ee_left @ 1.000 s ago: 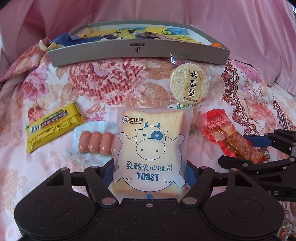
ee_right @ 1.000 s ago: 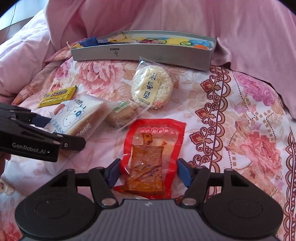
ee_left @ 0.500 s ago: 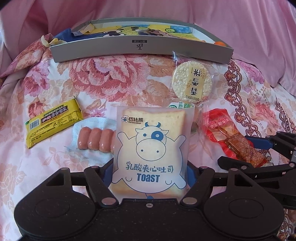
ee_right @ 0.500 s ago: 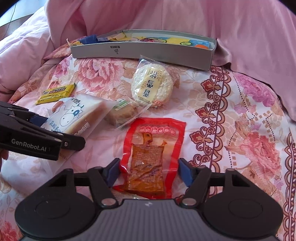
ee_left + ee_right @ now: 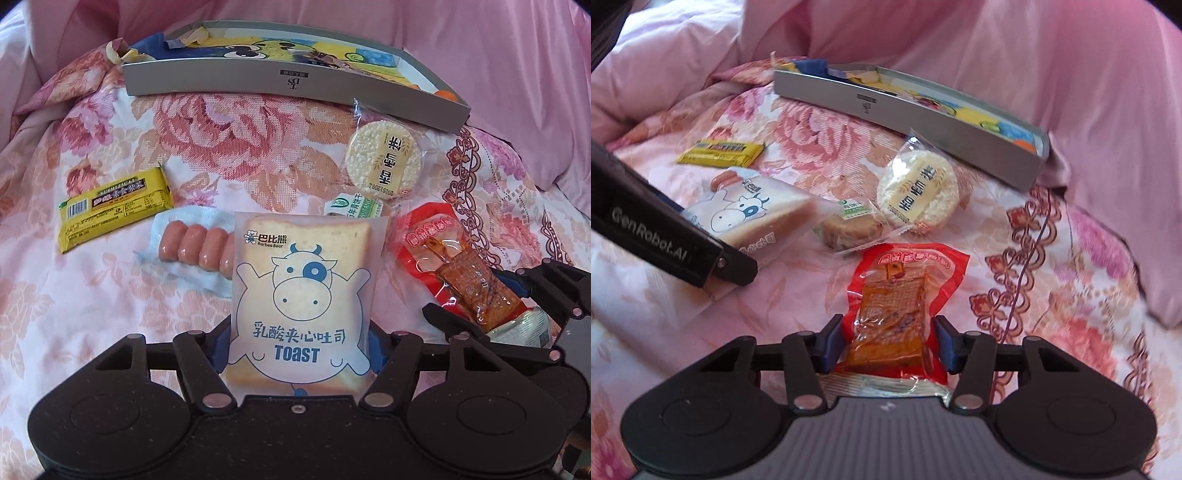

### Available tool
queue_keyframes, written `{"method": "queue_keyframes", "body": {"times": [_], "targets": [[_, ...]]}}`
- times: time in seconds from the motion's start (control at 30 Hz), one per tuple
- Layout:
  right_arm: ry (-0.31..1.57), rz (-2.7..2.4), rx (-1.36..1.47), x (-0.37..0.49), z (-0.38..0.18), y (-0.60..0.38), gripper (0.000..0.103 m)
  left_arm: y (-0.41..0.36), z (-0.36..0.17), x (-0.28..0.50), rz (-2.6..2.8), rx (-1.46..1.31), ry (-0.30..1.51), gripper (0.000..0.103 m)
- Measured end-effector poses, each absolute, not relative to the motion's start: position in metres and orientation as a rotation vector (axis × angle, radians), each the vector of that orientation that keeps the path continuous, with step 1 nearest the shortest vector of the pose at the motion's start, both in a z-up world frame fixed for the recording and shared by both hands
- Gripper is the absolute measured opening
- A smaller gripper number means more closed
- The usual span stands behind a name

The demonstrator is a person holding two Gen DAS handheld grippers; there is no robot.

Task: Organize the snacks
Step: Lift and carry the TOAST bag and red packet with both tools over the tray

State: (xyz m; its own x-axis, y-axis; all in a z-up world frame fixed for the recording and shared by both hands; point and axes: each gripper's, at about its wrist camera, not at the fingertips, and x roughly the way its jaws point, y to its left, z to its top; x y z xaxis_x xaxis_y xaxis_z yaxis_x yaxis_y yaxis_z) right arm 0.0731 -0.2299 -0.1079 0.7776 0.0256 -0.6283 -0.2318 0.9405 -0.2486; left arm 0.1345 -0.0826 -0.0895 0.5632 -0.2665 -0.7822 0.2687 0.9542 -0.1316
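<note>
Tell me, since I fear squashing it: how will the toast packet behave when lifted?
The toast packet probably feels light and soft, since it is a bread slice. Its smooth film may slip or crinkle. The left gripper has jaws at both sides, so a hard squeeze could dent it.

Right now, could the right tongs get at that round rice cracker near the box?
Probably not yet: the right tongs already straddle the red snack packet, which fills them. The rice cracker lies uncovered farther ahead, nothing on top.

Glossy plastic red packet [image 5: 901,295], woven floral cloth [image 5: 1052,266]
</note>
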Motion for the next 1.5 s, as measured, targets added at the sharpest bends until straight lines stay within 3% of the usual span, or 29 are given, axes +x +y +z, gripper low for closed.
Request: {"method": "queue_keyframes", "body": {"times": [0.63, 1.5], "targets": [[0.504, 0.114, -0.581, 0.053, -0.104, -0.209, 0.055, -0.078, -0.073, 0.119, -0.3, -0.091, 0.861, 0.067], [0.286, 0.024, -0.556, 0.058, -0.073, -0.219, 0.055, -0.077, -0.043, 0.121, -0.234, -0.125, 0.627, 0.067]]}}
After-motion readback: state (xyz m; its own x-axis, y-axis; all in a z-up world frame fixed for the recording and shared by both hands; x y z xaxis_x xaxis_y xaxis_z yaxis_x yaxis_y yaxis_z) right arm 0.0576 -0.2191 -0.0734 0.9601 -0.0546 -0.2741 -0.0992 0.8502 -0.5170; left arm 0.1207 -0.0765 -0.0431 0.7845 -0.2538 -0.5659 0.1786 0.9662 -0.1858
